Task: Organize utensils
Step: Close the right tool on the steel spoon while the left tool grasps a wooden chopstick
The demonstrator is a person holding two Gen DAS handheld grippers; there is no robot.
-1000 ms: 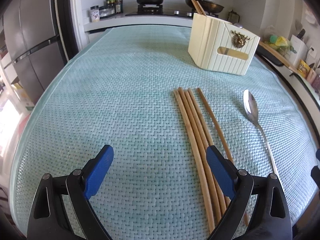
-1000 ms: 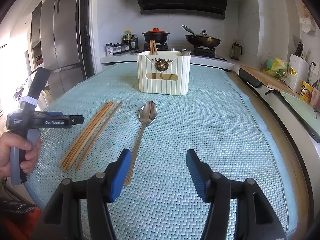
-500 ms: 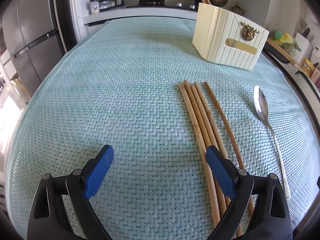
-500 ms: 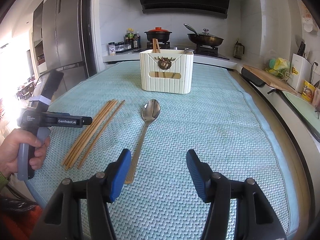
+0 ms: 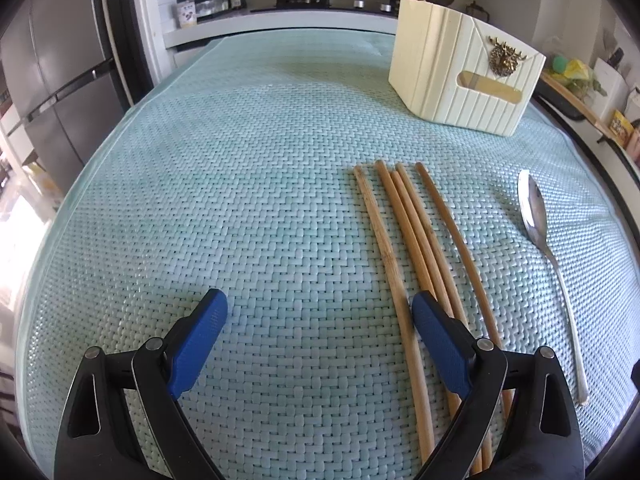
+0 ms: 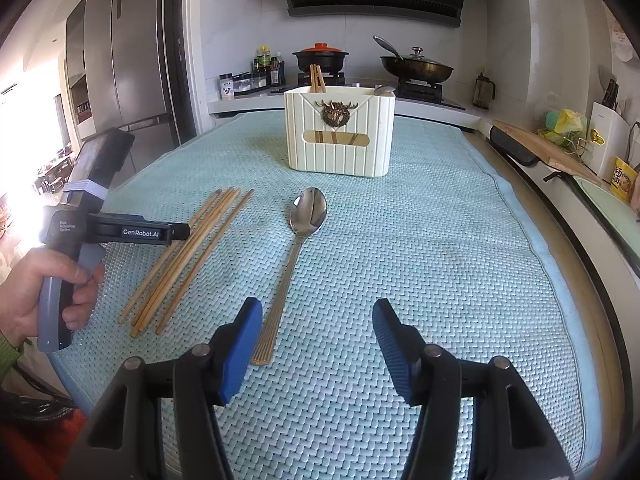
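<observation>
Several wooden chopsticks (image 5: 404, 232) (image 6: 188, 256) lie side by side on the woven teal mat (image 5: 240, 184). A steel spoon (image 5: 536, 216) (image 6: 298, 248) lies to their right. The cream utensil holder (image 5: 460, 80) (image 6: 340, 132) stands farther back, with a few chopsticks and a spoon inside. My left gripper (image 5: 320, 312) is open just above the mat, its right finger over the near ends of the chopsticks. My right gripper (image 6: 318, 320) is open with nothing in it, its left finger beside the spoon's handle end. In the right wrist view a hand (image 6: 44, 292) holds the left tool.
A stove with a red-lidded pot (image 6: 320, 56) and a wok (image 6: 416, 66) stands behind the table. A tall fridge (image 6: 128, 80) is at the left. A side counter with a cutting board (image 6: 544, 148) and packets runs along the right. The mat's edge (image 6: 520, 208) drops off at the right.
The left gripper has tipped down and come nearer the mat, so the chopsticks and holder look larger. The right gripper has barely moved. Both stay open.
</observation>
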